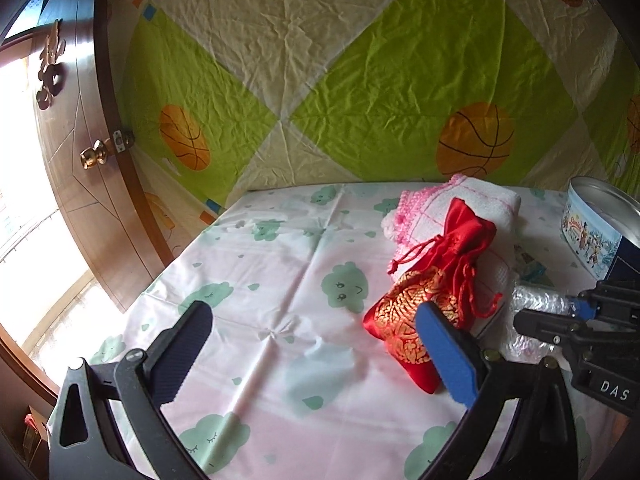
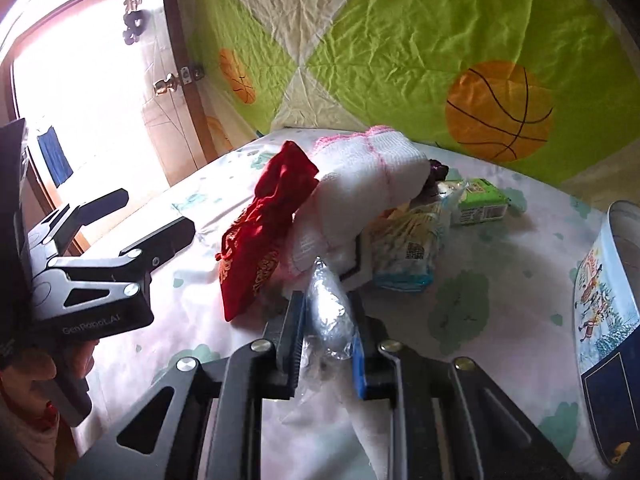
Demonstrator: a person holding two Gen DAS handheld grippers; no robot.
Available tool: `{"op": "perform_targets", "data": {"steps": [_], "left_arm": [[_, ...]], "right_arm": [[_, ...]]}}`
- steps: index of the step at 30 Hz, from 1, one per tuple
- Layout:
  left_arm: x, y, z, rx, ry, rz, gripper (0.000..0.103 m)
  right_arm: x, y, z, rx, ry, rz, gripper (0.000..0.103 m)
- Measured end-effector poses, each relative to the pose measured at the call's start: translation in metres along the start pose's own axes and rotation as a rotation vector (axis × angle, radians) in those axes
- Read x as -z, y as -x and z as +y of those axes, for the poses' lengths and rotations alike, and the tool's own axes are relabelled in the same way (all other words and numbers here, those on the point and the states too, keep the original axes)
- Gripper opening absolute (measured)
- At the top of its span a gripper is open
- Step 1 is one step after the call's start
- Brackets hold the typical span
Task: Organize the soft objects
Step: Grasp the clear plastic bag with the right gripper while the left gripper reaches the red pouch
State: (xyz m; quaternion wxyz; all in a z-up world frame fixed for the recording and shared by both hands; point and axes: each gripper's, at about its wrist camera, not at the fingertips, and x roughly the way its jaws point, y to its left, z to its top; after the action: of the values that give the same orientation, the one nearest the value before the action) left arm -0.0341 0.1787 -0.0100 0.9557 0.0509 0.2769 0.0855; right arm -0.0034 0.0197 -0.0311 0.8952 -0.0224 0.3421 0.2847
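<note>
Glossy red satin pouch (image 1: 424, 312), crinkly clear plastic wrap (image 2: 330, 316), metal tin (image 1: 600, 220)

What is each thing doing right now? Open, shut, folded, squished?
Right gripper: shut on the bubble wrap.
Left gripper: open, holding nothing.
Bubble wrap: squeezed between the pads.
Red pouch: drawstring pulled tight, leaning on the towel.
Towel: folded.
Tin: lid off.

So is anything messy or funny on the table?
Yes. The red pouch and white towel lie in a heap, with snack packets half under the towel. The right gripper is shut on crumpled clear plastic sticking out of the pile.
</note>
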Motion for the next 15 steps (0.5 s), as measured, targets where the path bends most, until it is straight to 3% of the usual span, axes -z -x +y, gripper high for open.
{"op": "perform_targets", "data": {"steps": [2, 6, 10, 12, 15], "left_arm": [[0.0, 0.0, 0.001, 0.014, -0.005, -0.001, 0.103], [-0.002, -0.001, -0.01, 0.065, -0.036, -0.003, 0.103], [-0.008, -0.002, -0.028, 0.17, -0.045, 0.012, 0.103], [-0.013, -0.009, -0.038, 0.201, -0.046, 0.029, 0.103], [-0.016, -0.031, -0.05, 0.149, -0.067, 0.085, 0.103]], "right_arm": [[0.001, 0.014, 0.005, -0.001, 0.039, -0.032, 0.016], [-0.002, 0.056, -0.008, -0.05, -0.013, -0.155, 0.016], [0.003, 0.089, -0.027, 0.049, -0.017, -0.266, 0.016], [0.007, 0.095, -0.036, 0.098, -0.011, -0.275, 0.016], [0.011, 0.095, -0.051, 0.117, -0.041, -0.253, 0.016]]}}
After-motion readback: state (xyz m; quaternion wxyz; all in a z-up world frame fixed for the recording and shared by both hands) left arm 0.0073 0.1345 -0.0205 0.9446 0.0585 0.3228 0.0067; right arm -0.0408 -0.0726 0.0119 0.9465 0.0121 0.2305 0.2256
